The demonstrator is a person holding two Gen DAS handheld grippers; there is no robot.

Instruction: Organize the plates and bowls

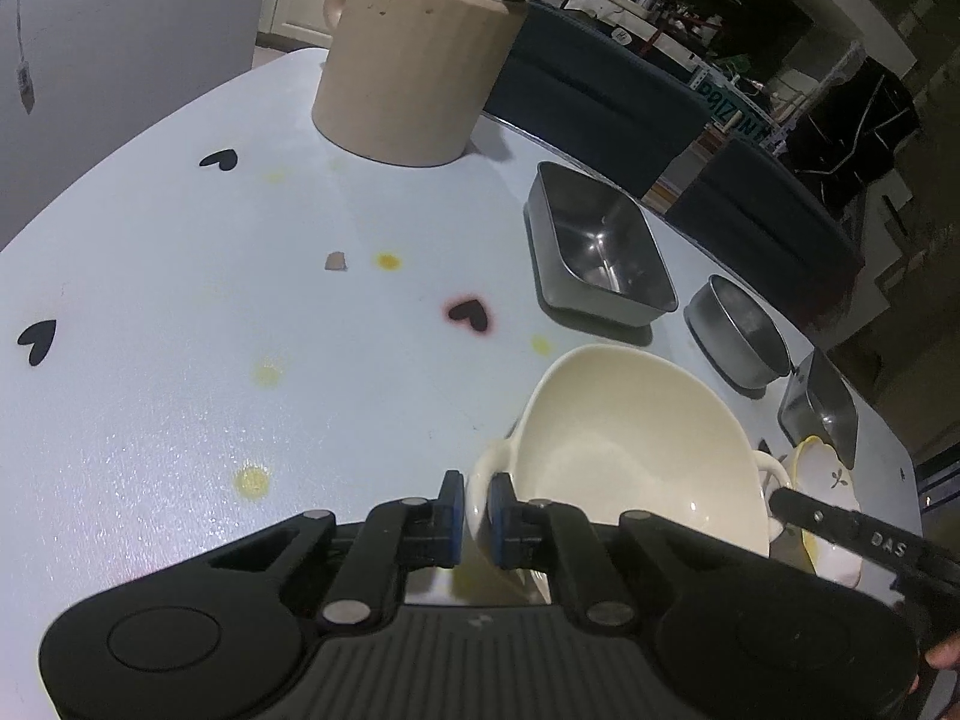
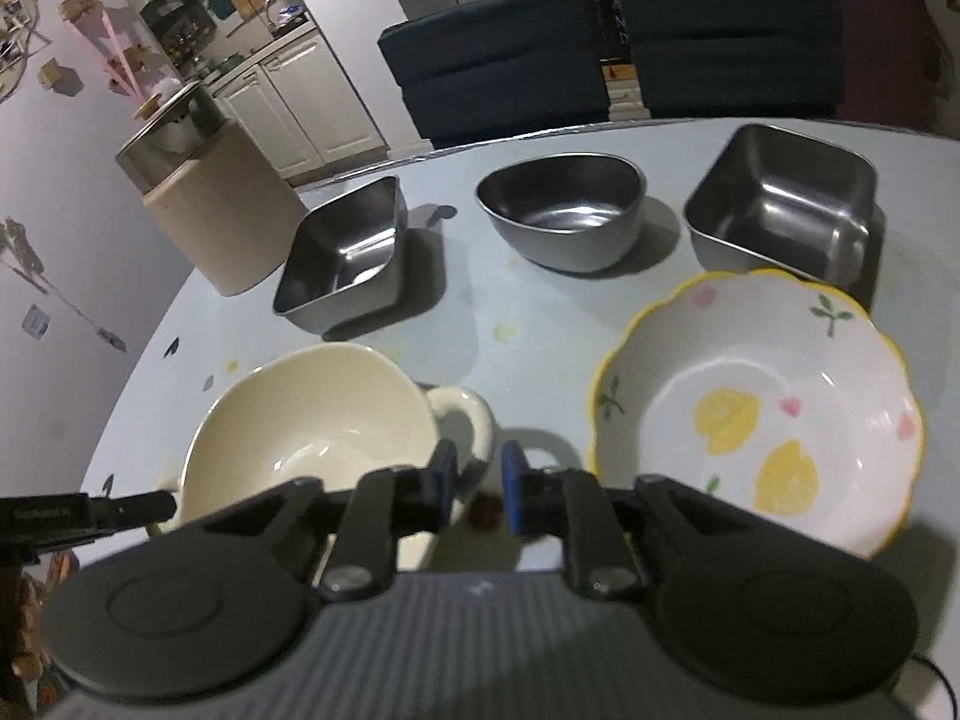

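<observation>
The cream bowl (image 1: 630, 456) sits near the front of the pale counter (image 1: 180, 312), and the left hand-held gripper (image 1: 475, 510) is clamped on its left handle, the blue pads pressed against the rim between them. The left view shows what the other cannot: black heart stickers and yellow spots scattered over the bare left part of the counter, and a beige canister (image 1: 408, 60) standing at the far edge. It catches only a sliver of the flowered bowl (image 1: 831, 516) behind the cream bowl's right handle. The right view opens that side up: the flowered bowl (image 2: 762, 414), scalloped with a yellow rim and painted lemons, lies just right of the cream bowl (image 2: 312, 426). The right hand-held gripper (image 2: 478, 483) hovers at the cream bowl's right handle, its jaws narrowly apart; the handle lies just beyond the tips, and I cannot tell whether the pads touch it. Farther back stand a rectangular steel tin (image 2: 348, 264), a round steel bowl (image 2: 564, 216) and a square steel tin (image 2: 780, 204) in a row.
</observation>
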